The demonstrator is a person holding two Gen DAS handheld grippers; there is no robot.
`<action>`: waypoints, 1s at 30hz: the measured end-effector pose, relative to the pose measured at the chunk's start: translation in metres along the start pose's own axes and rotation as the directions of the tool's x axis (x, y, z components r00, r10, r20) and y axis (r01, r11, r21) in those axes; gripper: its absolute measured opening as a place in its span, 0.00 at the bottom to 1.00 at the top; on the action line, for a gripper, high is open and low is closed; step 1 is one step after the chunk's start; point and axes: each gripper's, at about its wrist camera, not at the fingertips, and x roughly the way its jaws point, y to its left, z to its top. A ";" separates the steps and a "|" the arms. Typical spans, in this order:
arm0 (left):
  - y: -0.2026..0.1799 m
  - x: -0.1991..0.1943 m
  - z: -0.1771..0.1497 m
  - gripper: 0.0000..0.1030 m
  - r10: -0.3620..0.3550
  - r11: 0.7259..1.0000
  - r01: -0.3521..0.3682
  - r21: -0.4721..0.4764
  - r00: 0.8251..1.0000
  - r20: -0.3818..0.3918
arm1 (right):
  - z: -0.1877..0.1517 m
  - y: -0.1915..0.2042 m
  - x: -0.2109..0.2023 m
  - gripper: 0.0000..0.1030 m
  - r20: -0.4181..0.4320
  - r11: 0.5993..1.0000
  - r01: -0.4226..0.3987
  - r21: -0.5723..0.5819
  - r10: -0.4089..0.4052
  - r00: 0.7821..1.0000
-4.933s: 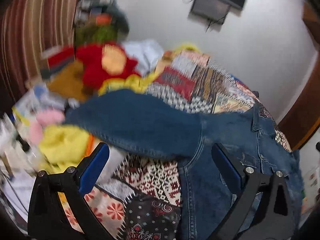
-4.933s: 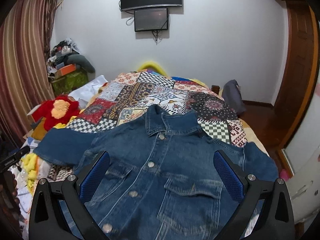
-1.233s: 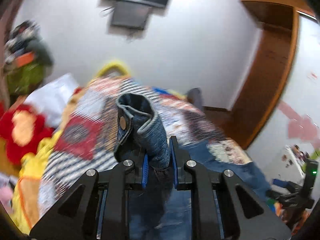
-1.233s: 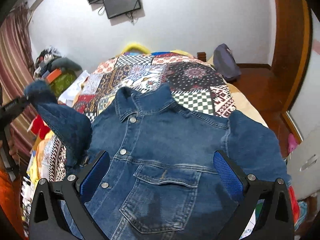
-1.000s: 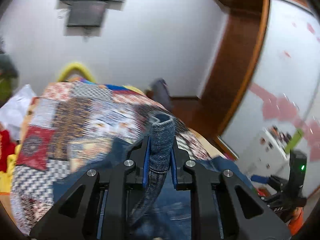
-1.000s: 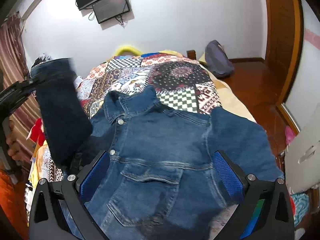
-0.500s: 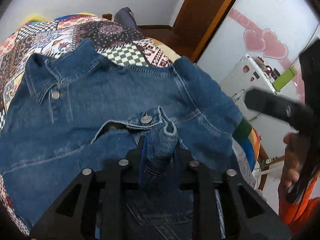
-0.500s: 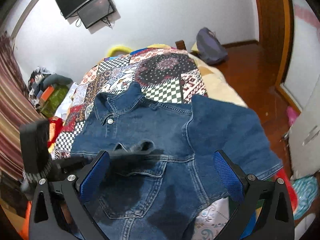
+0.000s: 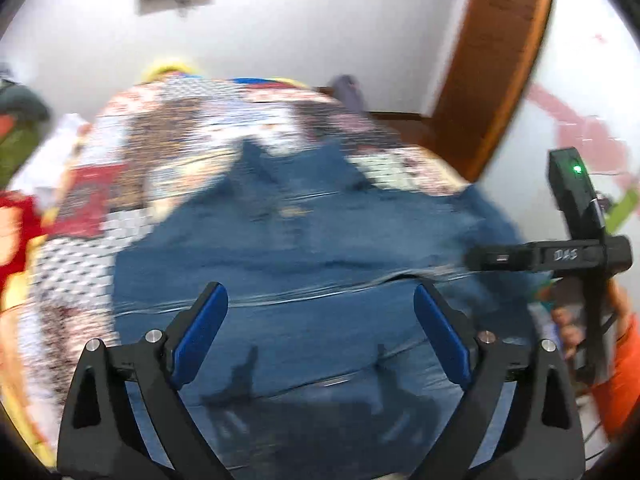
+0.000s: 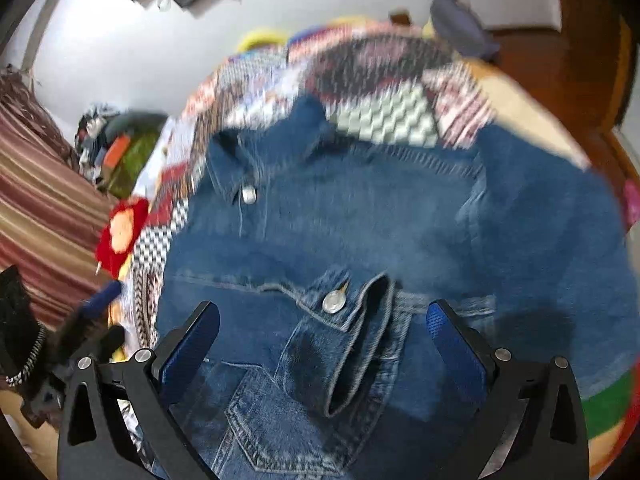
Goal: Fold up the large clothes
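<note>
Dark blue denim jacket (image 10: 360,240) lies front-up, buttoned, on the bed with the multicoloured patchwork quilt (image 10: 360,80), collar towards the far wall. One sleeve is folded in across the chest; its cuff with the silver snap button (image 10: 334,302) sits on the front panel near the chest pocket. The other sleeve (image 10: 552,220) is spread out flat towards the door side of the bed.

Left gripper (image 9: 320,320): fingers wide apart, nothing between them, hovering above the jacket's lower body. That view is motion-blurred, so fine detail is unreadable. Right gripper (image 10: 322,336): fingers also wide, empty, positioned just over the folded cuff.

Step, as I read it: first sleeve fold done, second not started. Next move probably needs the right gripper to shift to the spread sleeve, close on the cuff or lower sleeve edge, then carry it across the chest to lie over the first. Denim is stiff and heavy, so it needs a firm bite on the cuff hem.
</note>
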 end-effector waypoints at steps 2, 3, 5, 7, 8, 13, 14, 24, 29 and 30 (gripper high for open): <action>0.030 -0.004 -0.011 0.92 0.072 0.997 -0.073 -0.037 0.997 -0.011 | -0.001 -0.004 0.020 1.00 -0.054 1.000 0.013 0.017 -0.012 0.998; 0.043 -0.005 -0.016 0.92 0.095 0.994 -0.096 -0.060 0.995 -0.021 | -0.001 -0.006 0.032 1.00 -0.083 0.999 0.018 0.028 -0.016 0.996; 0.075 -0.008 -0.031 0.92 0.135 0.982 -0.140 -0.129 0.990 -0.048 | -0.001 -0.010 0.050 1.00 -0.127 0.999 0.002 0.054 0.005 0.992; 0.099 -0.009 -0.043 0.92 0.162 0.966 -0.173 -0.190 0.984 -0.071 | -0.002 -0.012 0.061 1.00 -0.136 0.997 0.014 0.072 -0.004 0.991; 0.115 -0.011 -0.052 0.92 0.181 0.953 -0.196 -0.231 0.980 -0.085 | -0.003 -0.010 0.064 1.00 -0.124 0.998 0.010 0.065 -0.002 0.992; 0.157 -0.020 -0.076 0.92 0.194 0.901 -0.213 -0.377 0.977 -0.089 | -0.006 0.007 0.071 0.71 -0.104 0.999 0.016 -0.046 -0.021 0.994; 0.165 -0.021 -0.078 0.92 0.188 0.890 -0.206 -0.406 0.978 -0.086 | -0.006 0.011 0.072 0.62 -0.100 0.996 0.034 -0.077 -0.042 0.994; 0.147 -0.005 -0.057 0.92 0.183 0.930 -0.208 -0.304 0.977 -0.107 | 0.018 0.052 0.026 0.34 0.070 0.965 0.091 -0.246 -0.075 0.995; 0.124 0.011 -0.042 0.92 0.127 0.957 -0.148 -0.249 0.987 -0.099 | 0.028 0.068 -0.005 0.34 0.188 0.942 0.145 -0.303 -0.090 0.978; 0.118 0.016 -0.039 0.92 0.111 0.962 -0.133 -0.239 0.988 -0.104 | 0.030 0.066 -0.008 0.34 0.203 0.941 0.158 -0.301 -0.099 0.974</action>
